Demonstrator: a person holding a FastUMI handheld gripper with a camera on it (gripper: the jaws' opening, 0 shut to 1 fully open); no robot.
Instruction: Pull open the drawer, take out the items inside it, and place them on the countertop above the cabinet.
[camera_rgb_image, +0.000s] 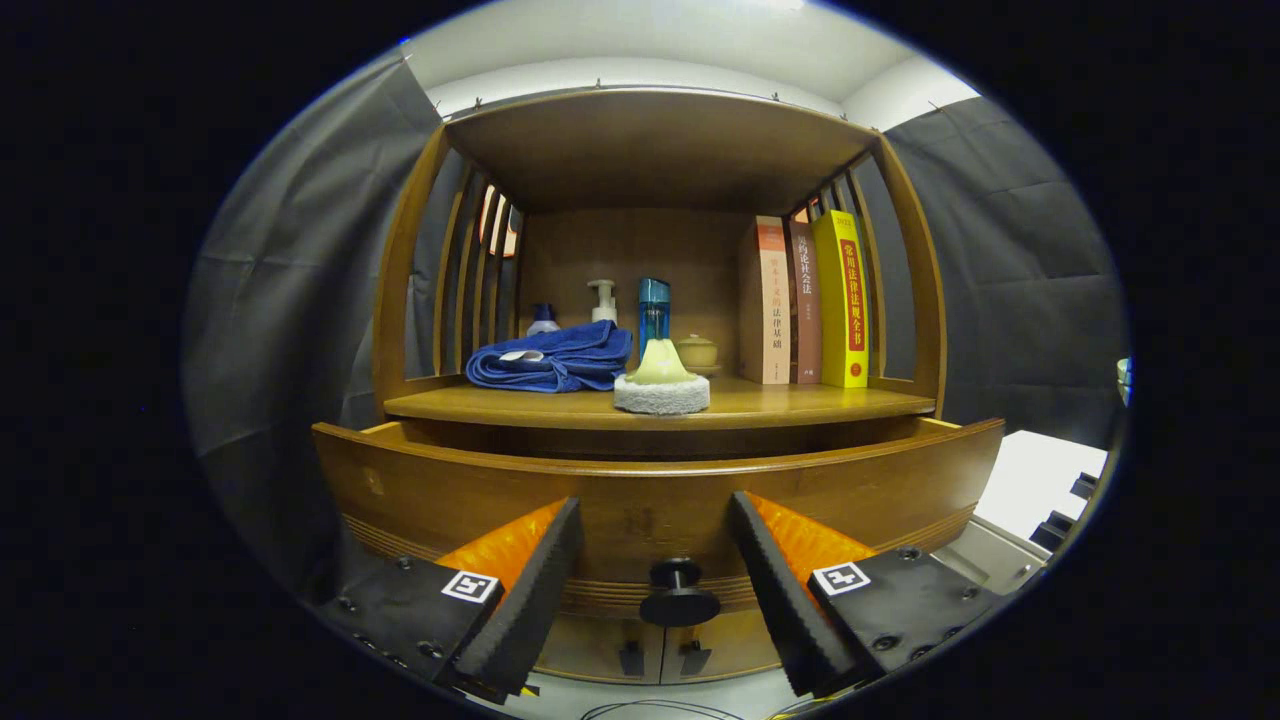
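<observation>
Wooden cabinet (405, 280): drawer (500, 480) pulled out; knob (678, 596) sits between the gripper (655, 550) fingers, which are spread wide, holding nothing.

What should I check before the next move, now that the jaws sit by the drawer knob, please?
1. Gripper open: ok, the jaws stand wide apart.
2. Knob between the jaws: ok, centred, touching neither.
3. Drawer pulled out: ok, its front stands ahead of the cabinet.
4. Drawer contents: cannot tell, the front hides the inside.
5. Free space on the countertop: ok, bare wood ahead of the books; the blue towel and scrubber sit further along.
</observation>
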